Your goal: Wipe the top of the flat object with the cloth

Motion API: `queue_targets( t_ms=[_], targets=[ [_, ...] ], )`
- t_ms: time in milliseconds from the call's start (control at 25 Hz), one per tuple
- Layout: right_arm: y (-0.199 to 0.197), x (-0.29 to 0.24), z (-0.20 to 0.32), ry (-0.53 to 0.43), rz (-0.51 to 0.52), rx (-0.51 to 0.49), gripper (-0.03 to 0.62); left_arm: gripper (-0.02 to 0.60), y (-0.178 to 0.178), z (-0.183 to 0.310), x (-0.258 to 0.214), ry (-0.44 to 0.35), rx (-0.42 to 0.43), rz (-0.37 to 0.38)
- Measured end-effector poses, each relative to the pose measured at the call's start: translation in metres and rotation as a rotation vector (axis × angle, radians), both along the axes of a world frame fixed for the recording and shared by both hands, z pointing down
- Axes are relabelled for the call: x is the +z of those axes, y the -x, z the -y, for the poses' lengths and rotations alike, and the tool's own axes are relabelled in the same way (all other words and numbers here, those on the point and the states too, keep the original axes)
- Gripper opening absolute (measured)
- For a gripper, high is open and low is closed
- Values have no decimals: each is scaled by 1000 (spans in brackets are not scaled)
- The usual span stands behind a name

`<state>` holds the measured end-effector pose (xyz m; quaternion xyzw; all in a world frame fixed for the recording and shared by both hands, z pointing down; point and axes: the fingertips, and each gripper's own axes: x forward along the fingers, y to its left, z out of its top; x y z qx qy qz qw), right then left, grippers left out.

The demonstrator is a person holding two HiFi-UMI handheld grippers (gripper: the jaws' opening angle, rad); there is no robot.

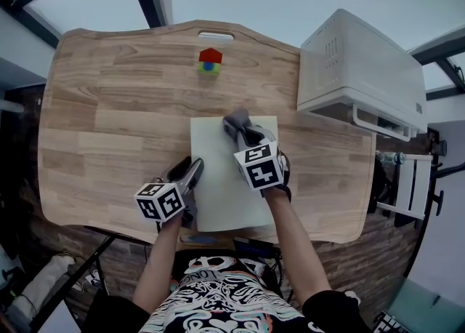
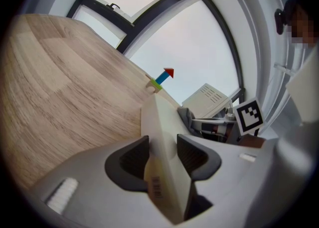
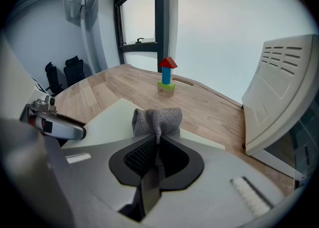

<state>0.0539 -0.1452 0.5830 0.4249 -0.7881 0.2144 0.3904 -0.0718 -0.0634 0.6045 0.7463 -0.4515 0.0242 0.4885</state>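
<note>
Board [image 1: 227, 197]: white, lying flat on the table [image 1: 102, 128] at the middle of the near edge.
Left gripper [image 1: 195, 169]: fingers clamped on the board's left edge.
Right gripper [image 1: 243, 135]: fingers clenched on a grey cloth [image 1: 236, 118], which rests on the board's far part.
Block tower [image 1: 210, 60]: near the far edge.
White box [image 1: 360, 70]: far right corner.

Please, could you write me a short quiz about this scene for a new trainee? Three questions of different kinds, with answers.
1. True or false: the left tool grips the edge of the white box.
2. The right tool holds: A) a sponge, B) a grey cloth, C) a brush.
3. Fill in: the top block of the toy tower is ___.
Key: 1 true; 2 B; 3 red.
</note>
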Motion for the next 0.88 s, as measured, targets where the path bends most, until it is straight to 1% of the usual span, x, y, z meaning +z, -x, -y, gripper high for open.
queue_targets(
  t_ms=[640,880],
  targets=[
    [17,0,0,17,22,-35,20,229,1,0,-1,-8,-9,4],
    [21,0,-1,24,11,-46,20,229,1,0,0,-9,-7,3]
  ],
)
